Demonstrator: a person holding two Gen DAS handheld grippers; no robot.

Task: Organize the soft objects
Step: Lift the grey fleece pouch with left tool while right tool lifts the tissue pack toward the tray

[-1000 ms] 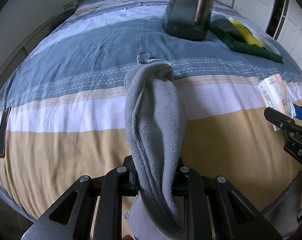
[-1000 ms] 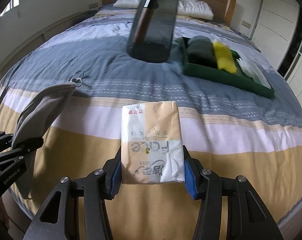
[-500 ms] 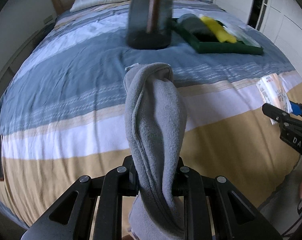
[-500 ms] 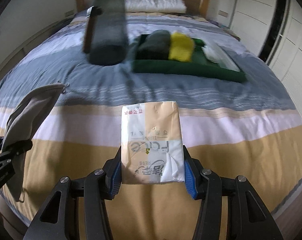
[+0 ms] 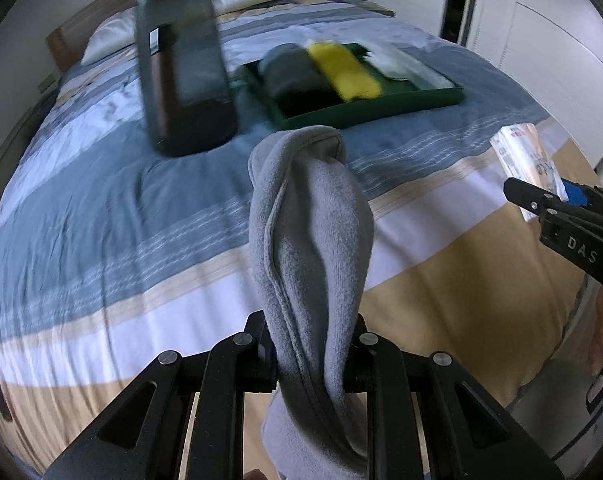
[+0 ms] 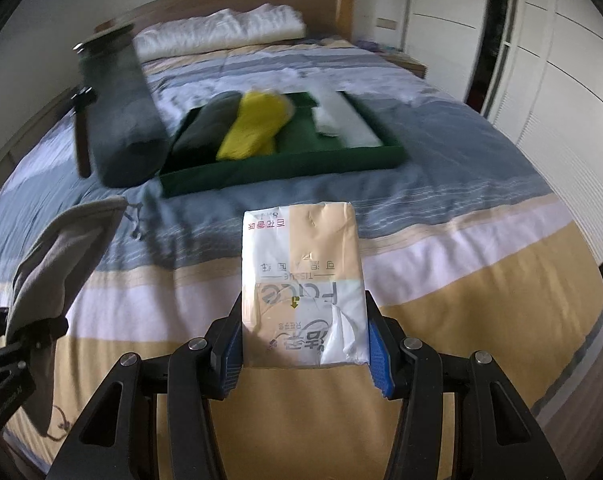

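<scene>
Left gripper [image 5: 311,360] clamped on a folded grey fleece cloth [image 5: 309,232], held above the striped bedspread [image 5: 101,208], well short of the green tray [image 6: 285,172]. Right gripper [image 6: 303,346] clamped on a tissue pack [image 6: 301,276], also short of the tray. In the tray: dark grey roll [image 6: 207,120], yellow cloth [image 6: 257,124], white item [image 6: 341,118]. Dark cylindrical bag [image 5: 183,68] just beside the tray.

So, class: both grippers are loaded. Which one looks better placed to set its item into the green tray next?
Probably the right gripper. Its tissue pack points straight at the green tray, where a bare strip shows beside the yellow roll. The left gripper, holding the grey cloth, sits farther left.
</scene>
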